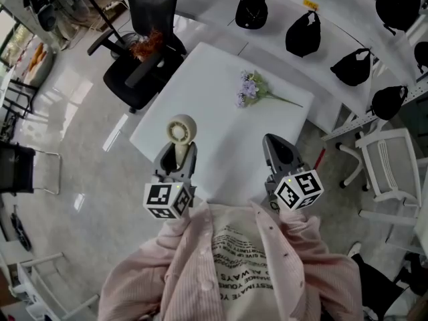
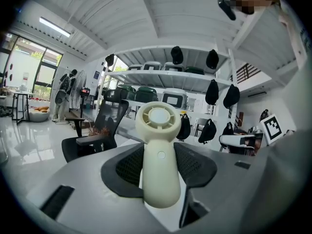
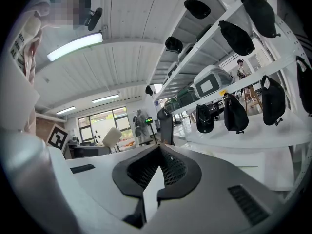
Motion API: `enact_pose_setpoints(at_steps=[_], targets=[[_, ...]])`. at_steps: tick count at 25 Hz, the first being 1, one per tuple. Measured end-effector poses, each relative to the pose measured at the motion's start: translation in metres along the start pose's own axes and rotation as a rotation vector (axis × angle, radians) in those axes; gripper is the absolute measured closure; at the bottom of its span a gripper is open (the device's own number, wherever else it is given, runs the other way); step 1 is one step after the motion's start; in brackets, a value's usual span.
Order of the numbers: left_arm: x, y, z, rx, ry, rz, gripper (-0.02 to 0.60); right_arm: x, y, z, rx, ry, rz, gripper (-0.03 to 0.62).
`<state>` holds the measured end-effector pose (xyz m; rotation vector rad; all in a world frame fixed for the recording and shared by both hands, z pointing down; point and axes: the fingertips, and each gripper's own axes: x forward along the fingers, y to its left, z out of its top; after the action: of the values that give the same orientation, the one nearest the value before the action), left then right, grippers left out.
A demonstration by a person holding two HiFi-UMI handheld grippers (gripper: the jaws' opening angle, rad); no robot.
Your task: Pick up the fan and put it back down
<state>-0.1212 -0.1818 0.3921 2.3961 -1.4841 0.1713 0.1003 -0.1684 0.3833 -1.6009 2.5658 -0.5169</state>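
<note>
A cream hand-held fan stands upright over the left part of the white table, its round head on top. My left gripper is shut on its handle. In the left gripper view the fan fills the middle, and the dark pads of the left gripper press on both sides of the handle. Whether its base touches the table I cannot tell. My right gripper hovers over the table's near right edge. In the right gripper view the right gripper is shut with nothing in it.
A sprig of purple flowers lies at the far side of the table. A black office chair stands beyond the table's left corner. Black bags sit on a long white shelf behind. A white chair stands to the right.
</note>
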Motion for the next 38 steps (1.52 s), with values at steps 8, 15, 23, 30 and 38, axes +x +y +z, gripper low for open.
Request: enact_pose_setpoints(at_steps=[8, 15, 23, 30, 38], targets=[[0.029, 0.005, -0.034, 0.013, 0.121, 0.010, 0.397, 0.004, -0.009, -0.010, -0.001, 0.035, -0.008, 0.595], [0.055, 0.007, -0.063, 0.016, 0.209, 0.000, 0.397, 0.003, -0.019, -0.030, 0.014, 0.095, -0.032, 0.595], [0.081, 0.016, -0.113, 0.000, 0.344, -0.014, 0.397, -0.001, -0.027, -0.050, 0.044, 0.138, -0.072, 0.595], [0.104, 0.007, -0.154, 0.023, 0.458, -0.063, 0.396, 0.005, -0.027, -0.070, 0.038, 0.193, -0.069, 0.595], [0.120, 0.001, -0.196, 0.026, 0.549, -0.098, 0.397, 0.004, -0.022, -0.100, 0.050, 0.259, -0.063, 0.595]])
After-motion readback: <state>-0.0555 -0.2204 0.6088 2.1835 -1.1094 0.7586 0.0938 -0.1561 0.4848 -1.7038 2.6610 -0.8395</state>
